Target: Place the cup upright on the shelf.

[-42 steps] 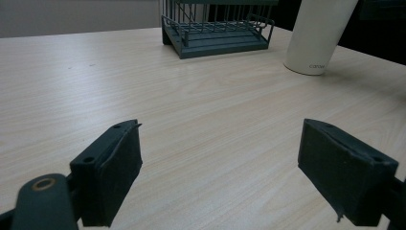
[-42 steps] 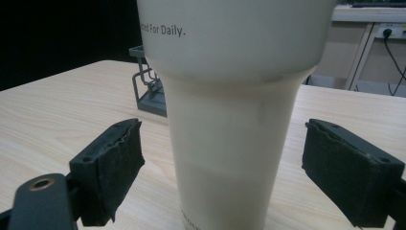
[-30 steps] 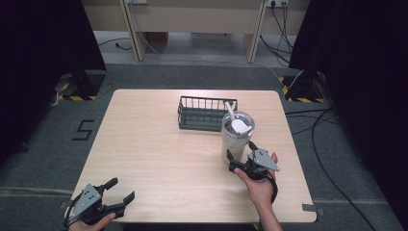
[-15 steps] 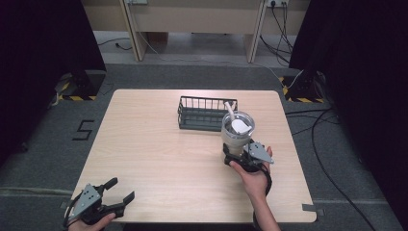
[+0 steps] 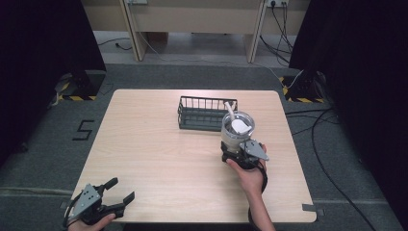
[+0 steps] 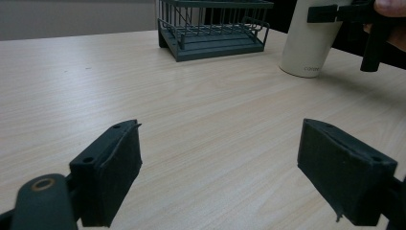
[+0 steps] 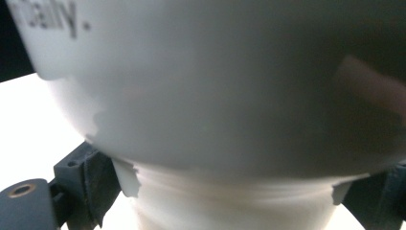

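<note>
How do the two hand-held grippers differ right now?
The left gripper sits at the table's near left corner, jaws wide open with nothing between them; the right gripper has its jaws around the white tumbler beside the wire basket. Both are black, each in a hand.

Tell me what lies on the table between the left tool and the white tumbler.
Nothing: in the left gripper view, bare wood runs from the open left tool to the tumbler; the wire basket stands off to the side.
</note>
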A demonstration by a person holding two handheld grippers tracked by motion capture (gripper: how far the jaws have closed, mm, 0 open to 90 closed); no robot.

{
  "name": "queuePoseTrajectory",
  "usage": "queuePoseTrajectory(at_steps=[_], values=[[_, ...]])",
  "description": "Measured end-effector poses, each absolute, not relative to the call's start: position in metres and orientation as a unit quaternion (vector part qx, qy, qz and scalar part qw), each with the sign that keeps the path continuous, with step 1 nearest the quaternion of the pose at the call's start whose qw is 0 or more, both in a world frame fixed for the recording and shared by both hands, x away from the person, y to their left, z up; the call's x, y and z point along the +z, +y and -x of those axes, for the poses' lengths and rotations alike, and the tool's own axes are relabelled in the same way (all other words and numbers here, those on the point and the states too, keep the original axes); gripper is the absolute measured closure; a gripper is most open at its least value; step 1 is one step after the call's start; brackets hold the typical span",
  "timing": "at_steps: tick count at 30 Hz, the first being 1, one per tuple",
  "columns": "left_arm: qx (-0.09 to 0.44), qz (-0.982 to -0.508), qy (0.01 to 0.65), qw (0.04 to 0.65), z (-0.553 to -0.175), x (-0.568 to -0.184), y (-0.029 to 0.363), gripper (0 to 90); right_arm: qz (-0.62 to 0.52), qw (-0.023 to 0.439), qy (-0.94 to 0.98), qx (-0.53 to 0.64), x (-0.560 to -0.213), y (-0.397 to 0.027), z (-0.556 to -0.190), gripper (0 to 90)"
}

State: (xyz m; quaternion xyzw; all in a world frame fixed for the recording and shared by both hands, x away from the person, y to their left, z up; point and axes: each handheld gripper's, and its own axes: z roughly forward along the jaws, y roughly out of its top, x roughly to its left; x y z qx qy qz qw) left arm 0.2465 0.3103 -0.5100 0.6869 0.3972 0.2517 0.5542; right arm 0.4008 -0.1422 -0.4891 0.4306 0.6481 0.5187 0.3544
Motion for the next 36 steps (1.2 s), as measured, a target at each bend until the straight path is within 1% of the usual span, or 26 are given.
queuePoseTrajectory(at_steps=[5,9,16,28,36], values=[[0.250,-0.687,0.395,0.555,-0.246,-0.510,0.309,14.5,-0.429,0.354,0.648,0.520,-0.489,-0.142,-0.401,9.4],[0.250,-0.686,0.396,0.556,-0.246,-0.510,0.310,14.5,-0.427,0.345,0.655,0.520,-0.487,-0.145,-0.402,9.6],[0.247,-0.686,0.398,0.557,-0.247,-0.511,0.310,14.6,-0.426,0.354,0.647,0.523,-0.489,-0.144,-0.401,9.8],[0.247,-0.685,0.400,0.556,-0.247,-0.512,0.310,14.6,-0.417,0.344,0.645,0.540,-0.488,-0.132,-0.404,9.9],[0.245,-0.683,0.400,0.560,-0.247,-0.511,0.311,14.6,-0.407,0.343,0.641,0.554,-0.473,-0.125,-0.408,10.0]])
